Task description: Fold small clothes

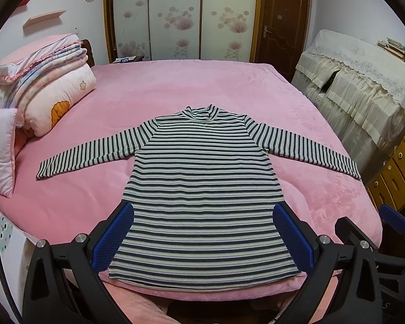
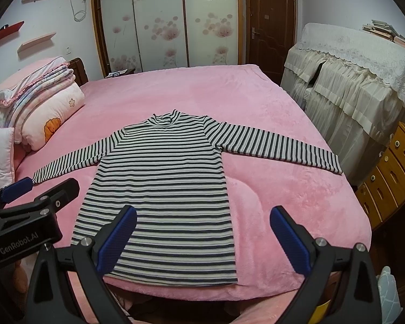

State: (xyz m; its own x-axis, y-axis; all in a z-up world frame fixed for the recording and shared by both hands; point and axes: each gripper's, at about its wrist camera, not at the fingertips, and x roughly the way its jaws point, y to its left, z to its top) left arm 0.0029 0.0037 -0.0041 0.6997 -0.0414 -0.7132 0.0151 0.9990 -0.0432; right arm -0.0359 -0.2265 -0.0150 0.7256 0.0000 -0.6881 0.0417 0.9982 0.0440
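Shirt (image 1: 202, 189) flat beyond both tools

Both cameras sit low at the near edge of the bed (image 1: 229, 86), looking forward and slightly down across it toward the far wardrobe (image 1: 175, 16) and door (image 1: 280, 21). The left wrist view is centred on the striped top (image 1: 202, 189), its own fingers framing the hem. The right wrist view stands a little further right, so the top (image 2: 162, 189) falls left of centre. Each view catches the other gripper at its edge. Both share the whole bed, the folded bedding (image 2: 48, 108) on the left and the covered furniture (image 2: 351, 81) on the right.
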